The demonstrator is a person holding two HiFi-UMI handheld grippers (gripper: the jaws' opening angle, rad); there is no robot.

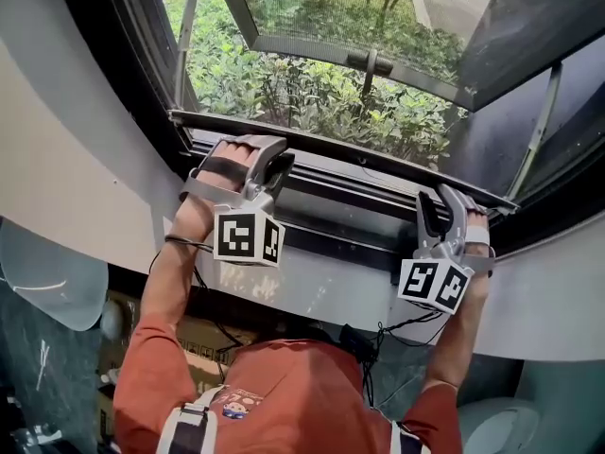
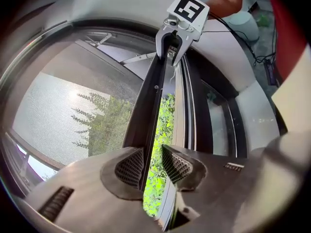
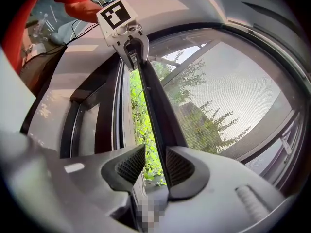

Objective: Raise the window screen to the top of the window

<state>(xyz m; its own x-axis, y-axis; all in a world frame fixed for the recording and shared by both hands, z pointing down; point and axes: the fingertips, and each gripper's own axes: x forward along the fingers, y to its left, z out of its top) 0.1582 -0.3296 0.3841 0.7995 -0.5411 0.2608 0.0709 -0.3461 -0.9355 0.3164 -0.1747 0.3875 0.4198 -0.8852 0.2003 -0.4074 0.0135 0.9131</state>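
Screen bar: the window screen's dark bottom bar (image 2: 150, 96) is low in the opening, with mesh (image 2: 58, 110) at 9 o'clock of it and a strip of shrubs (image 2: 163, 130) at 3 o'clock.
Left gripper (image 2: 151, 165): jaws part spread around the bar; one pad touches it, and there is daylight at the other.
Right gripper (image 3: 150, 166): the same, seated at the bar's 4 o'clock end in the head view.
Progress: likely barely begun.
Risk: the bar could slip off a single pad and drop.
Risk: uneven lifting may rack the bar and jam it in its tracks.
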